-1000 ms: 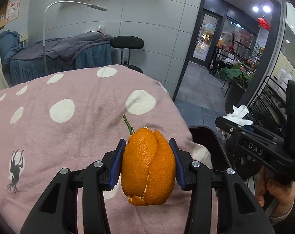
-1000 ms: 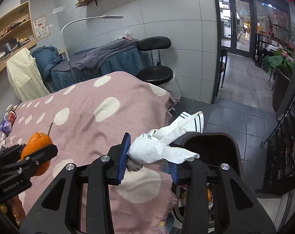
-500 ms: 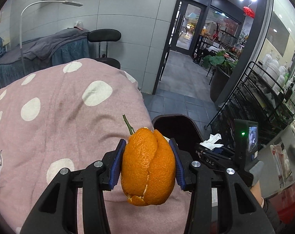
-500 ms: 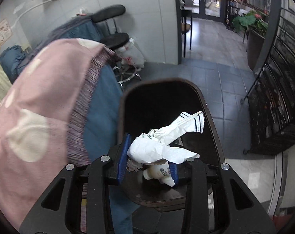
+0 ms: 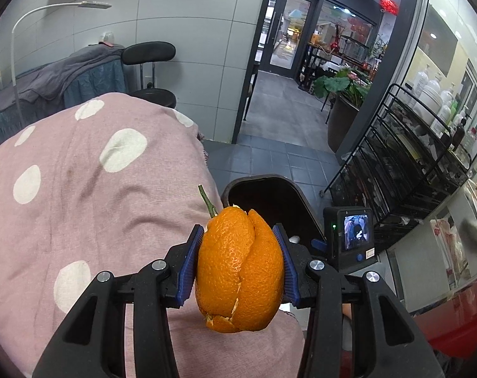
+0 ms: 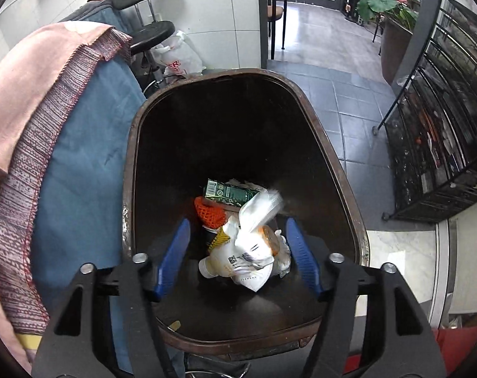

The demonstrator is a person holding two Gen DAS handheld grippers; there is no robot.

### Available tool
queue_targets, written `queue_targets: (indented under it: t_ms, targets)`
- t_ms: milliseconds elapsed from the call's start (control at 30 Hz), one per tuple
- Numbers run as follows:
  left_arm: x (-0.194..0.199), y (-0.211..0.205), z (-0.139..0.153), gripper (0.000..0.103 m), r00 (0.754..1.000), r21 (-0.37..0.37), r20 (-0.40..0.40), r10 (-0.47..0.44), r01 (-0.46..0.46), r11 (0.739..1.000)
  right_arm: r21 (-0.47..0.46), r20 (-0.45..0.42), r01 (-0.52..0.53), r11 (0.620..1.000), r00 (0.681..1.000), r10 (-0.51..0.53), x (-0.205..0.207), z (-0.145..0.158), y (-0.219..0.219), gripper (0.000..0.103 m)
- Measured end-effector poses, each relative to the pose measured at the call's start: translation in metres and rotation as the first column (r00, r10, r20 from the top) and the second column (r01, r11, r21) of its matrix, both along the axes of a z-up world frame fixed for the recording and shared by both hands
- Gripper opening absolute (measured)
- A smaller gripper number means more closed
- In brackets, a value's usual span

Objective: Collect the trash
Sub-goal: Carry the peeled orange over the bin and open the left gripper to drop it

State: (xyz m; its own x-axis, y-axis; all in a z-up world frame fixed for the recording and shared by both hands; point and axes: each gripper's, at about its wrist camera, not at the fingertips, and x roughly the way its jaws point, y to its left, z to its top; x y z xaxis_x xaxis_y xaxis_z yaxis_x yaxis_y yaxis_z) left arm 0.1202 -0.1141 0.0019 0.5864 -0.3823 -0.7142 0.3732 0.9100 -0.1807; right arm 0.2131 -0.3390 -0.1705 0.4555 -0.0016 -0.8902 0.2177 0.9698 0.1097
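My left gripper (image 5: 238,266) is shut on an orange peel (image 5: 240,271) with a green stem, held above the pink polka-dot blanket (image 5: 81,189). The dark trash bin (image 5: 263,195) lies just beyond it. In the right wrist view my right gripper (image 6: 238,245) is open and empty right over the bin (image 6: 134,145). The crumpled white paper (image 6: 254,236) is blurred, inside the bin among other trash: a green carton (image 6: 229,192), an orange net (image 6: 210,214) and a white bottle (image 6: 219,261).
A black wire rack (image 6: 443,110) stands right of the bin. The blue bed skirt (image 6: 81,173) and blanket fringe (image 6: 27,163) hang left of it. A black stool (image 6: 150,34) and a plastic bag (image 6: 175,60) sit behind. Tiled floor (image 5: 285,145) leads to a doorway.
My right gripper swung from above the blanket to over the bin, then opened and let the white paper fall in. My left gripper carried the orange peel toward the bin.
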Motion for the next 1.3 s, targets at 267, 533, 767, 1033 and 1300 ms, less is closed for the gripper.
queue_targets:
  t_ms: [267,533,767,1033,1300]
  targets:
    - [0.007,-0.025,-0.002,0.044,0.997,-0.008,-0.03,-0.078,0.077,0.997,0.017,0.06,0.024,1.0,0.998,-0.025,-0.023,0.029,0.0,0.071]
    - [0.016,-0.069,-0.014,0.044,0.979,0.003,-0.089,-0.182,0.183,0.983,0.035,0.123,0.092,0.995,0.988,-0.096,-0.052,0.053,-0.019,0.071]
    - [0.026,-0.109,-0.031,0.044,0.952,0.023,-0.156,-0.265,0.271,0.962,0.052,0.131,0.151,0.987,0.979,-0.157,-0.072,0.055,-0.039,0.071]
    - [0.033,-0.14,-0.05,0.044,0.93,0.072,-0.197,-0.312,0.331,0.941,0.056,0.13,0.211,0.976,0.968,-0.217,-0.088,0.052,-0.061,0.071]
    - [0.045,-0.162,-0.074,0.044,0.922,0.147,-0.247,-0.298,0.34,0.929,0.063,0.121,0.254,0.965,0.958,-0.26,-0.1,0.048,-0.075,0.071]
